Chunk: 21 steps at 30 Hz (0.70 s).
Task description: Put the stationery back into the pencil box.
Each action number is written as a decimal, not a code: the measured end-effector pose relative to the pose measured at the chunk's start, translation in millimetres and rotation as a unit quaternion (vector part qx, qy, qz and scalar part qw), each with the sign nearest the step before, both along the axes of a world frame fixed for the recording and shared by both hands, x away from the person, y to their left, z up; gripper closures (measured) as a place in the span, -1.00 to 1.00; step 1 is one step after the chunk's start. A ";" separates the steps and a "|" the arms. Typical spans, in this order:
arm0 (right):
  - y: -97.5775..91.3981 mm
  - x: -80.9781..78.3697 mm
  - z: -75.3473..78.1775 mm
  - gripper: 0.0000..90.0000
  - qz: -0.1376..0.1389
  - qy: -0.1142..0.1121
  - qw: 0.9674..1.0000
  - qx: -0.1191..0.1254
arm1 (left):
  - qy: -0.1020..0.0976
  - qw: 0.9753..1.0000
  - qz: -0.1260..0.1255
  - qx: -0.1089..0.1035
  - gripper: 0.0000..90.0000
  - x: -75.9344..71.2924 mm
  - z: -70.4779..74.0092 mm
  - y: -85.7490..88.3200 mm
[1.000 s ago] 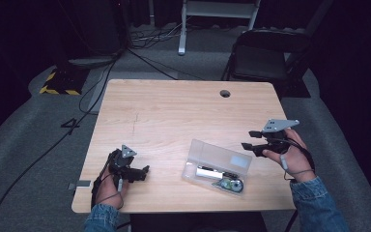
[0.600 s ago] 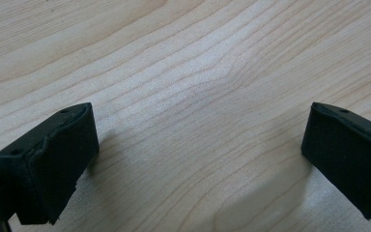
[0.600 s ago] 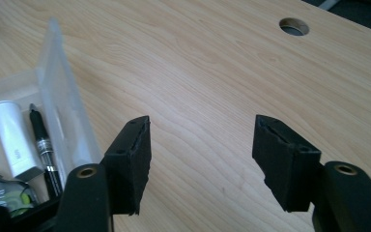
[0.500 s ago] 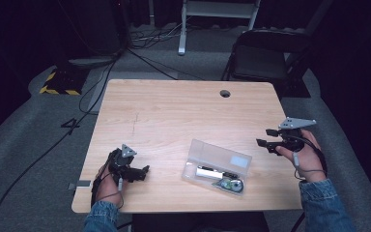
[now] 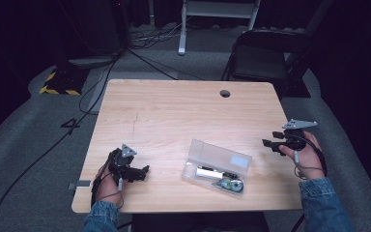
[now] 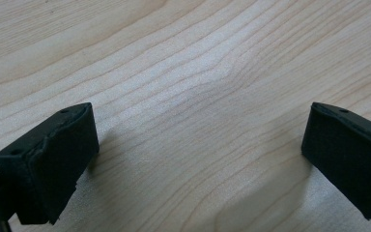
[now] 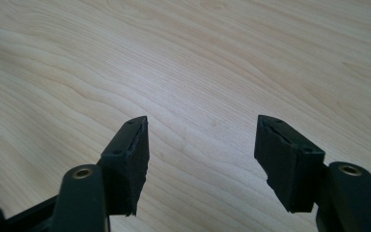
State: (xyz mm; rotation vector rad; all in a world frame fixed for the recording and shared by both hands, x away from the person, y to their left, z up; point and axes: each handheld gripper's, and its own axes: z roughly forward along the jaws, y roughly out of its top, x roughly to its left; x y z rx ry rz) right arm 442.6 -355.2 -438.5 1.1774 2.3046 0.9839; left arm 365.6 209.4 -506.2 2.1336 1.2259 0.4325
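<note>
A clear plastic case lies open on the wooden table, right of centre near the front. Inside it are a white-and-black item and a small round bluish one. My left gripper rests on the table at the front left, pointing right toward the case. In the left gripper view its jaws stand wide open over bare wood. My right gripper is held at the table's right edge, right of the case and pointing left. In the right gripper view its jaws are open with only wood between them.
A round cable hole sits near the table's far edge. A dark folding chair stands behind the far right corner. Cables and a yellow-black striped block lie on the grey floor at the left.
My right hand has moved right and slightly down, away from the case toward the table's right edge. The left hand and the case have stayed put.
</note>
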 end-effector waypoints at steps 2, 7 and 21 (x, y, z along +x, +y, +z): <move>-1.4 2.1 -5.6 -0.15 -0.006 0.003 1.000 -0.003 | 0.000 1.000 0.000 0.001 -1.00 0.0 0.0 0.1; -3.2 6.8 -20.9 -0.15 -0.010 0.012 1.000 -0.014 | 0.000 1.000 0.000 0.000 -1.00 0.0 0.0 -0.1; -0.2 13.9 -51.3 -0.14 -0.012 0.024 0.999 -0.038 | 0.000 1.000 0.000 0.000 -1.00 0.0 0.0 0.0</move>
